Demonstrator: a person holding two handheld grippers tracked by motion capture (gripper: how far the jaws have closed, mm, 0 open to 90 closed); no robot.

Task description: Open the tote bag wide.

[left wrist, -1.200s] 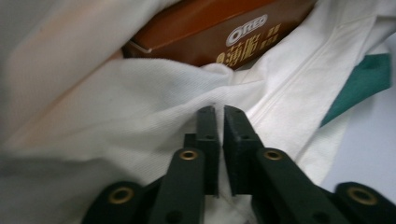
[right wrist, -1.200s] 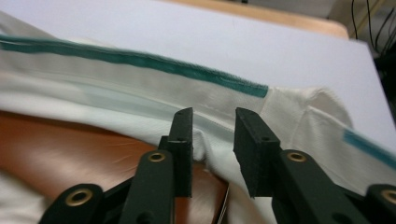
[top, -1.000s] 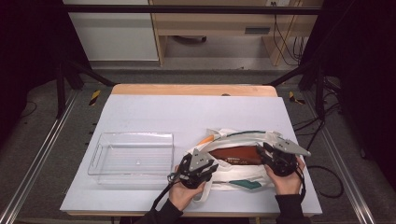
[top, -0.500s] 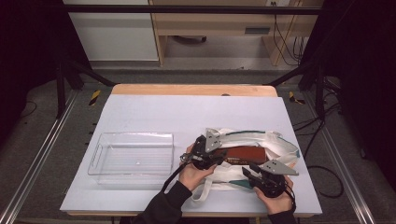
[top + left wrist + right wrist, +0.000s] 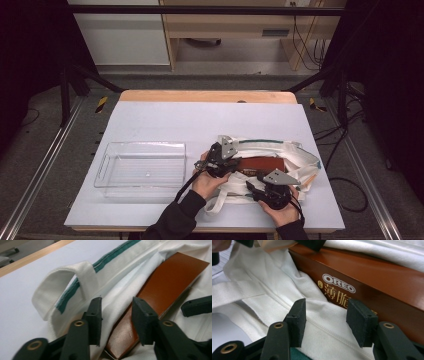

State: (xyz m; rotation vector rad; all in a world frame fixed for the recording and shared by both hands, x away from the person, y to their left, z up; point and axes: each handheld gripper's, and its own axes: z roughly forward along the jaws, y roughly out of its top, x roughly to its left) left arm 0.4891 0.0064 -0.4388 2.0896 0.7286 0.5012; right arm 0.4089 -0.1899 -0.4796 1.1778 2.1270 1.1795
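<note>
Nearest the table's front edge, held low in the person's right hand: right gripper point(image 5: 256, 188), jaws partway apart and just now opening, hovering over a fold of the white cloth bag point(image 5: 262, 290) with nothing pinched. Aimed at the long side of the brown biscuit box point(image 5: 367, 272), probably to press the cloth down and bare the box.

Just beyond, at the bag's mouth: left gripper point(image 5: 234, 161), jaws moderately apart after closing a little, straddling the near end of the box point(image 5: 172, 277) and the cloth fold beside it, pads not yet pressing on either. Likely lined up to take the box by that end.

Lying flat and half sheathed inside the bag point(image 5: 300, 155), on the right half of the table: the box point(image 5: 262, 164), top face bare, sides wrapped in cloth.

Snags to mind: green-trimmed hem and looped handle point(image 5: 75, 272) close beside the left jaw.

To the left, well apart from the bag: clear plastic tray point(image 5: 107, 165), open-topped.

Farther back: bare table point(image 5: 200, 120), ample room for sliding the box out.
</note>
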